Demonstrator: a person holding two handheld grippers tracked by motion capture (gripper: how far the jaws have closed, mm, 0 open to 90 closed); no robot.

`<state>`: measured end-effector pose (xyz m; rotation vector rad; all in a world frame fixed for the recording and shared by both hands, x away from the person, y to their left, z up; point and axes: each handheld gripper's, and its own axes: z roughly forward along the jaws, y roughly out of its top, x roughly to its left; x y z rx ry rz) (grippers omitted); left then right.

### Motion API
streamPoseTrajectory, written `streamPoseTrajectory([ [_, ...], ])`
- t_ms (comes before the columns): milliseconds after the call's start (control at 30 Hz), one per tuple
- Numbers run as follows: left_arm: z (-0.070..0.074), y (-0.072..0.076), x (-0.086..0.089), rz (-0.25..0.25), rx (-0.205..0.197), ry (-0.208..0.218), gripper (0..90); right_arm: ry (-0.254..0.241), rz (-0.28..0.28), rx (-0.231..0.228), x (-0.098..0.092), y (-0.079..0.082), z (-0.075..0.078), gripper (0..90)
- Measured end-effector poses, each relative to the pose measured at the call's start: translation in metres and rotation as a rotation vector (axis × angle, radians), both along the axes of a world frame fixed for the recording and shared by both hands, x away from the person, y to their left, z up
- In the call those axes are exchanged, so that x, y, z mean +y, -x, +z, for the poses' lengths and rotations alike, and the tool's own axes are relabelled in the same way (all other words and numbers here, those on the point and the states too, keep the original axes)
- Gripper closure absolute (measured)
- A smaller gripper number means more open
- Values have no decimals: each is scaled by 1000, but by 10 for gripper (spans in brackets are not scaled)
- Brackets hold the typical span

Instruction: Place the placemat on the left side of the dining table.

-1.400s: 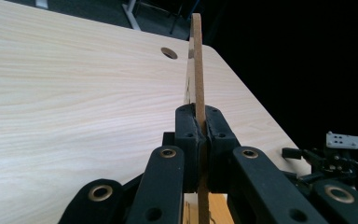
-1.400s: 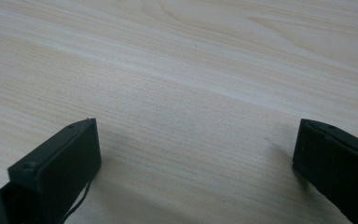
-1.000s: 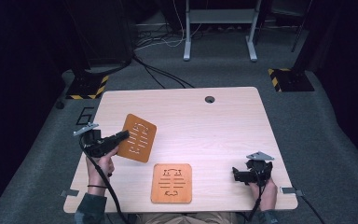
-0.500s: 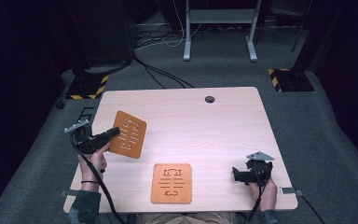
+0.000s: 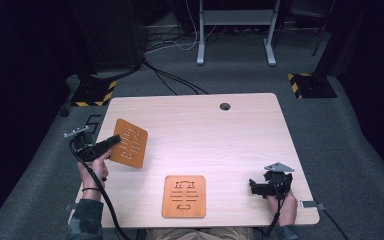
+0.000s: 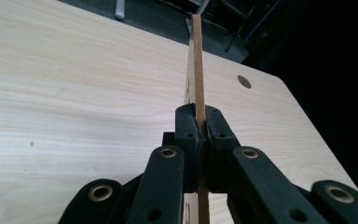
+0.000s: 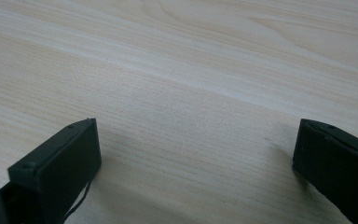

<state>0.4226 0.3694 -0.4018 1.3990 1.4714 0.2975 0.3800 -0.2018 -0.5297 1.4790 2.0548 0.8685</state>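
Note:
A thin orange-brown board with cut-out slots (image 5: pixel 129 142) hangs tilted over the table's left side, pinched at its near edge by my left gripper (image 5: pixel 114 141). In the left gripper view the board (image 6: pixel 196 65) runs edge-on between the two pads, which press on it, so my left gripper (image 6: pixel 199 127) is shut on it. A second slotted board (image 5: pixel 184 195) lies flat near the front edge. At the front right my right gripper (image 5: pixel 252 186) rests low on the table; in its own view my right gripper (image 7: pixel 193 154) has its jaws wide apart with bare wood between them.
The light wooden table (image 5: pixel 215 135) has a round cable hole (image 5: pixel 224 106) near its far edge. Beyond it stand a metal frame (image 5: pixel 235 30), dark equipment and loose cables on grey carpet. A person's hands and sleeves come in from the bottom.
My left gripper has carried the held board to the left, toward the table's left edge. The right gripper and the flat board have stayed put.

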Motion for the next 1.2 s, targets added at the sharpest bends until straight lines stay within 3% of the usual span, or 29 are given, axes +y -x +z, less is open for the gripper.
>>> streamPoseTrajectory([
  [633,-28,-29,21,97,133,7,858,-1,-1,0,0,0,0,0],
  [867,-35,-38,27,98,164,-11,857,-1,-1,0,0,0,0,0],
  [967,-36,-41,28,92,188,-42,846,-1,-1,0,0,0,0,0],
  [1200,-39,-44,34,93,210,-69,818,-1,-1,0,0,0,0,0],
])
